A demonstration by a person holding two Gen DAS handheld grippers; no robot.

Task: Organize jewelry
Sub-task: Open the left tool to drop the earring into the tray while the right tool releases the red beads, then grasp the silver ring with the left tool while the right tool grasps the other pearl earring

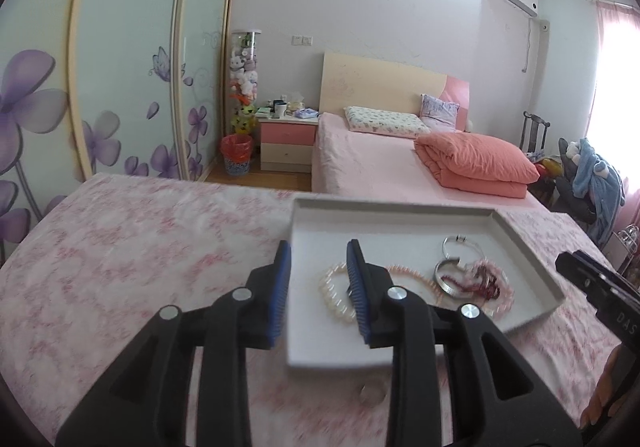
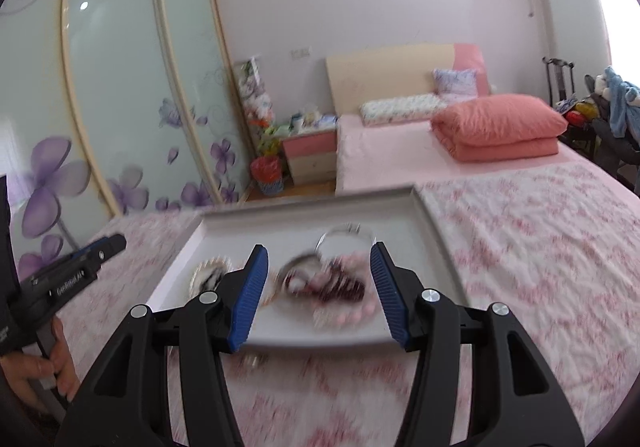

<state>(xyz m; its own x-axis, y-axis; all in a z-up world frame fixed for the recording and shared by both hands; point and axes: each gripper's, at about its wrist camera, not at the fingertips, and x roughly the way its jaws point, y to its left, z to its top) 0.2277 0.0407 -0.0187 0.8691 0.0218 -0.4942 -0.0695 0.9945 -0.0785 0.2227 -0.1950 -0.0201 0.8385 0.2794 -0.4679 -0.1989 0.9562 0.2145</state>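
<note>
pink-and-white floral cloth point(image 1: 132, 247) covers the work surface in a bedroom, with a pink bed point(image 1: 384, 163), a folded coral quilt point(image 1: 476, 163) and sliding wardrobe doors point(image 1: 128, 59) painted with purple flowers behind it. on the cloth sits a shallow white tray point(image 1: 532, 247) holding the jewelry: a white bead bracelet point(image 1: 332, 295) near its left side, a pale pink bead strand point(image 1: 412, 273), a silver bangle point(image 1: 450, 279), a thin silver ring bracelet point(image 1: 460, 245) farther back, and a tangle of dark red and pink beads point(image 1: 490, 281) toward the right.

the left gripper point(image 1: 318, 283) hangs over the tray's near left corner, its 2 blue-padded fingers apart with a narrow gap and nothing between them; the right-hand finger stands in front of the white bead bracelet, and whether it touches the beads cannot be told. the right gripper point(image 2: 316, 283) is spread wider above the middle of the tray point(image 2: 430, 223), released and empty, with the blurred tangle of pink and red beads point(image 2: 340, 287) and the silver bangle point(image 2: 294, 269) seen through the gap. a small round object point(image 1: 372, 395) lies on the cloth just in front of the tray's near edge, too blurred to identify. in the right wrist view a hand point(image 2: 48, 371) grips the handle of the left gripper at the lower left.
</note>
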